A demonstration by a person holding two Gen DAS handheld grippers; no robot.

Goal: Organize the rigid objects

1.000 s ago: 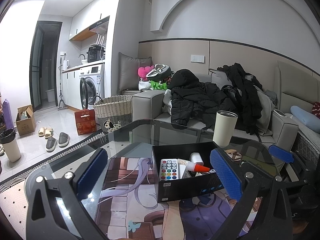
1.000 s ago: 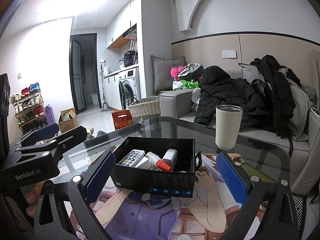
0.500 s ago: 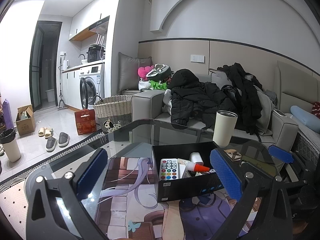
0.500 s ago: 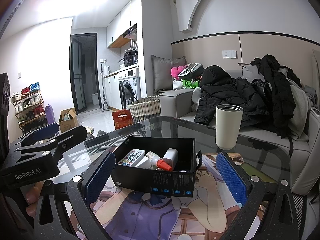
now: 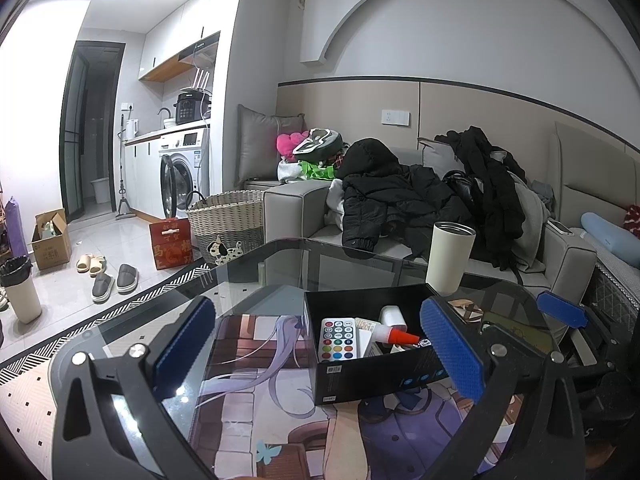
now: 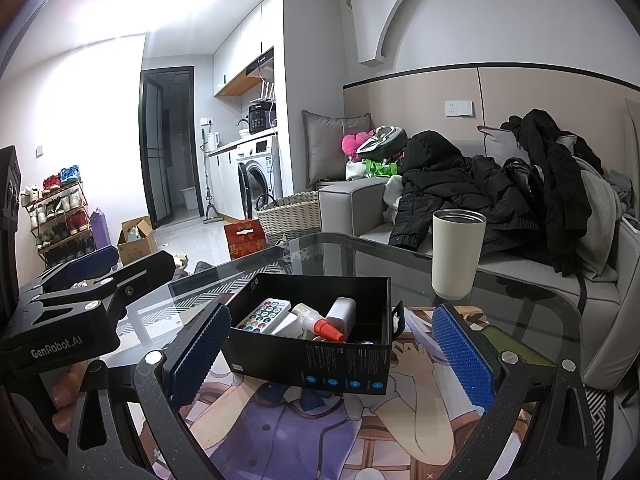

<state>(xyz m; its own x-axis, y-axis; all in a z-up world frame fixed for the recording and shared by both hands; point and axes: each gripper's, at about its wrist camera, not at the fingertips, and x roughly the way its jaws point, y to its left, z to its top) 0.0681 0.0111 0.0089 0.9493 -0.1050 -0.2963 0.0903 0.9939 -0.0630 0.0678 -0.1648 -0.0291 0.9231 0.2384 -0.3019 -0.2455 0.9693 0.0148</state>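
Both pairs of tongs hang above the glass table (image 6: 500, 280), and both are spread wide with nothing between their blue pads. The left tongs (image 5: 316, 344) sit low over the anime-print mat (image 5: 256, 360), with the black box (image 5: 376, 372) just ahead and partly behind the right-hand pad. The right tongs (image 6: 332, 348) face the same box (image 6: 320, 364) from the other side, the box lying between the two pads but apart from them.

Inside the box lie a white remote with coloured buttons (image 6: 262, 315), a glue bottle with a red-orange nozzle (image 6: 318, 322) tilted across the middle, and a small white container (image 6: 342, 314) beside it. From the left wrist view the remote (image 5: 337, 339) lies flat at the near left of the box, the glue bottle (image 5: 390, 333) points right, and the white container (image 5: 394, 316) stands behind it. Something else lies under them, but I cannot tell what.

A cream tumbler (image 6: 456, 254) stands upright on the table beyond the box, near the far edge and well apart from it. Behind the table a grey sofa (image 6: 348, 204) carries a heap of black jackets (image 6: 460, 184). A wicker basket (image 5: 228, 220) stands on the floor by the sofa's end, with a red box (image 5: 171, 242) beside it and a washing machine (image 5: 184, 172) farther back.
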